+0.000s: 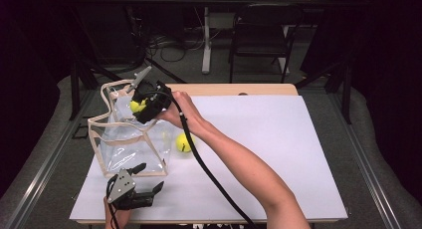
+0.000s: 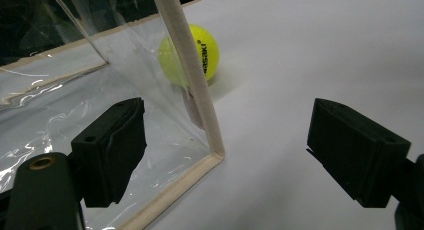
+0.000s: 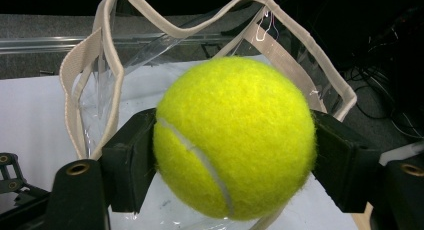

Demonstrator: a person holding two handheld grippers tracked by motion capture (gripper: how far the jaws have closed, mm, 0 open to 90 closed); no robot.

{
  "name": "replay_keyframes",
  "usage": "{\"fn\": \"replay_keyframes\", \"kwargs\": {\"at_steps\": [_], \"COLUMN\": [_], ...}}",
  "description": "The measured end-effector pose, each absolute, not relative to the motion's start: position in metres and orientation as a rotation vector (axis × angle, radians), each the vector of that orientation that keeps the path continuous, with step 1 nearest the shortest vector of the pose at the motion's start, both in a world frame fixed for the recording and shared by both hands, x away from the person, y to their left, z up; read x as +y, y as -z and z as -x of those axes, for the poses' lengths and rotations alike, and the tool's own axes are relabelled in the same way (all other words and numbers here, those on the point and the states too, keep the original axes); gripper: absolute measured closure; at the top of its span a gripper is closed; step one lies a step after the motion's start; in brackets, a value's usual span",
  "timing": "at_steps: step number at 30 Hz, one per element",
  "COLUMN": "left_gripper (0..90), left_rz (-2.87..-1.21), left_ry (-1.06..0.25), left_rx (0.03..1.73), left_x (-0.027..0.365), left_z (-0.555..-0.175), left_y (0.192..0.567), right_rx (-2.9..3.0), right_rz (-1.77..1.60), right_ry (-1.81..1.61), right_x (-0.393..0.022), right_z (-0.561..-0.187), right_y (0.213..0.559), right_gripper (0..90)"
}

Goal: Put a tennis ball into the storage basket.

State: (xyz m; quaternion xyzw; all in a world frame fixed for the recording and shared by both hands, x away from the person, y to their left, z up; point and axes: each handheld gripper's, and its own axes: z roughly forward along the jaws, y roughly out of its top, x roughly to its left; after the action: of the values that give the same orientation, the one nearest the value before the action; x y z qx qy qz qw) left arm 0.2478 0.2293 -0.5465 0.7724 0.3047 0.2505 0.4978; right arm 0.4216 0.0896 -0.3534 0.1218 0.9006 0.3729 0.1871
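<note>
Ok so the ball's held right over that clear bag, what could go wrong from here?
1. The clear bag has a buckled, wavy rim, so the held tennis ball could catch the edge and bounce out.
2. The left gripper stands open beside the bag's corner, not holding it, so a bump might tip the bag.
3. The second ball lies loose on the table and could roll.

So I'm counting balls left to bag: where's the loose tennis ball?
In the high view, the loose tennis ball lies on the white table, left of centre, just right of the clear bag.
</note>
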Motion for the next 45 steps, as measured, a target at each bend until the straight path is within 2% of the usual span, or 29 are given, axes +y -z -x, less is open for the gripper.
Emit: {"fn": "replay_keyframes", "kwargs": {"at_steps": [45], "left_gripper": [15.9], "left_rz": [-1.874], "left_ry": [-0.603], "left_rx": [0.734], "left_x": [0.229], "left_z": [-0.248], "left_y": [0.546], "right_rx": [2.628], "right_rz": [-0.385], "right_ry": [-0.958], "right_x": [0.099], "right_z": [-0.43], "right_y": [0.368], "right_gripper": [25.6]}}
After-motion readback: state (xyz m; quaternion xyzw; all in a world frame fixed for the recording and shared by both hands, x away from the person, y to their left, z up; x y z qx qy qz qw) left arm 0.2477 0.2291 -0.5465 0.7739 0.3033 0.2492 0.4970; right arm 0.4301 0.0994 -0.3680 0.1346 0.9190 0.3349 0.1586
